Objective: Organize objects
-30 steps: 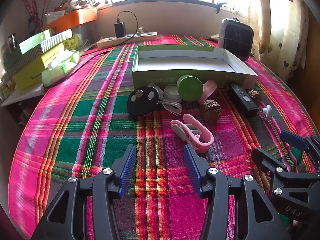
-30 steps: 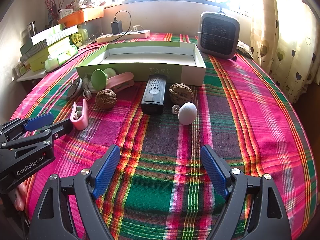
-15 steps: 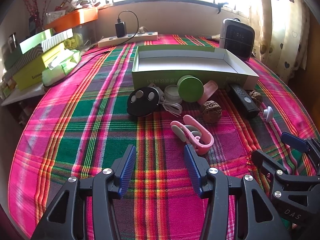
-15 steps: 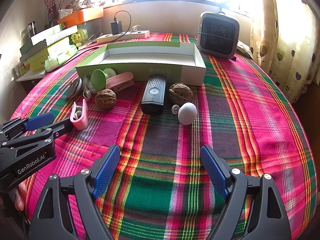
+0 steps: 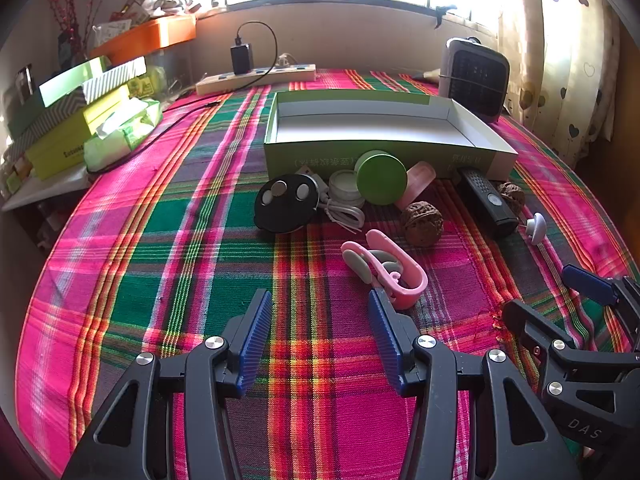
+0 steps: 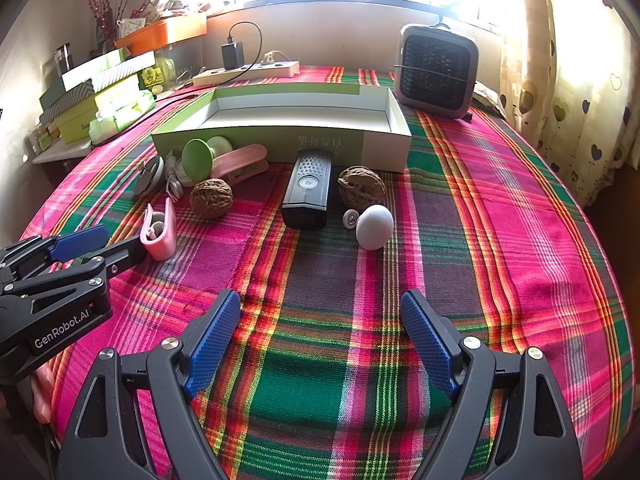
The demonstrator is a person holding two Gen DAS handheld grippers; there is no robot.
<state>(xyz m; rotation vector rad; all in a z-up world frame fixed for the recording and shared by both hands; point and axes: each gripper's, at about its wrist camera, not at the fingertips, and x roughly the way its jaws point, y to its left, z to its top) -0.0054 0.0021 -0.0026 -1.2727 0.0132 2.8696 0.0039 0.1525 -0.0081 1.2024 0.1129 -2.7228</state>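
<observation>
We hold our left gripper (image 5: 318, 320) low over the plaid tablecloth (image 5: 160, 240), jaws apart and nothing between them; the tip of its right finger sits just beside the pink clip (image 5: 390, 268), and we cannot tell whether they touch. The clip lies on its side, its long axis slanting from near right to far left, its rounded closed bend toward us and its open prongs pointing away toward the black disc (image 5: 286, 202). Our right gripper (image 6: 320, 318) hangs spread wide over bare cloth, well short of the black remote (image 6: 308, 188), whose long axis runs straight away from us, its far end against the front wall of the open green box (image 6: 280, 146). One walnut (image 6: 211, 198) lies left of the remote, another (image 6: 361, 188) right of it, with a white ball (image 6: 375, 227) just nearer. The box is empty inside. Broad open cloth lies to the right of the box, reaching the table's rounded edge.
</observation>
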